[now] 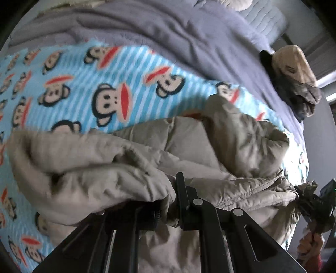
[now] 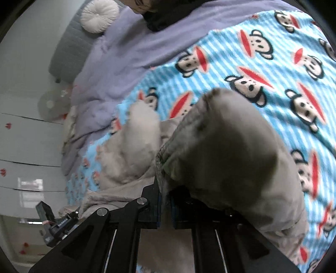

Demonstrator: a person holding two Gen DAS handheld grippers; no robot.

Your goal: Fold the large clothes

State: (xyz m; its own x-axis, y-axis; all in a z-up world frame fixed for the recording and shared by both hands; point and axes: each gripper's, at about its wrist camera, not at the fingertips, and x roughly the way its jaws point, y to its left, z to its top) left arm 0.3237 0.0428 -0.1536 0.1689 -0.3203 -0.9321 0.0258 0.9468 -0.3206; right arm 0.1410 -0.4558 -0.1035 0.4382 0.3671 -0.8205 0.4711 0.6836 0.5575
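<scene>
A beige quilted puffer jacket [image 1: 189, 151] lies bunched on a blue striped monkey-print blanket [image 1: 88, 88] on a bed. My left gripper [image 1: 171, 199] is shut on a fold of the jacket and holds it raised. In the right wrist view the jacket [image 2: 220, 147] drapes over my right gripper [image 2: 164, 201], which is shut on its stitched edge. The right gripper also shows at the far right of the left wrist view [image 1: 315, 201], pinching the jacket's hem. The left gripper shows at the lower left of the right wrist view [image 2: 54, 226].
A lavender duvet [image 1: 168, 31] covers the bed beyond the blanket [image 2: 273, 84]. A pile of folded dark and tan clothes [image 1: 294, 79] sits at the bed's right side. A round white cushion [image 2: 98, 16] and grey headboard [image 2: 69, 52] are far off. White cabinet fronts [image 2: 27, 147] stand at left.
</scene>
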